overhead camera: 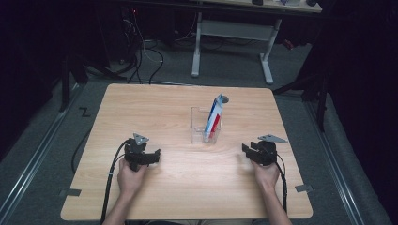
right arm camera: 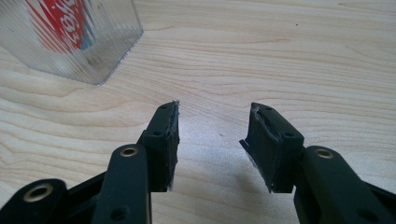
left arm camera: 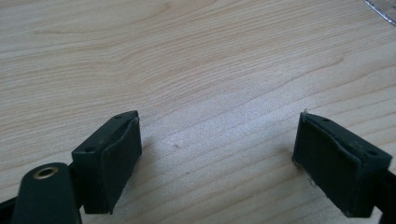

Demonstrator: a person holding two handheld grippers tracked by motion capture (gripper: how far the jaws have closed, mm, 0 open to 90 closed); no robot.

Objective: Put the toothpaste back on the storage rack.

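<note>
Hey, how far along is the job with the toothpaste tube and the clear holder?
Looks done: the toothpaste tube stands tilted inside the clear holder at mid-table. In hand: nothing; the left hand-held gripper and right hand-held gripper are both open over bare wood, apart from the holder. Left: seemingly nothing with the tube, unless it should come out again.

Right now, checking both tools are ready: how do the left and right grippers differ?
The left gripper has its jaws spread wide, while the right gripper has them set narrower. The clear holder stands close ahead of the right gripper, whereas the left gripper faces bare table. Both are open, hold nothing, and sit low over the table.
</note>
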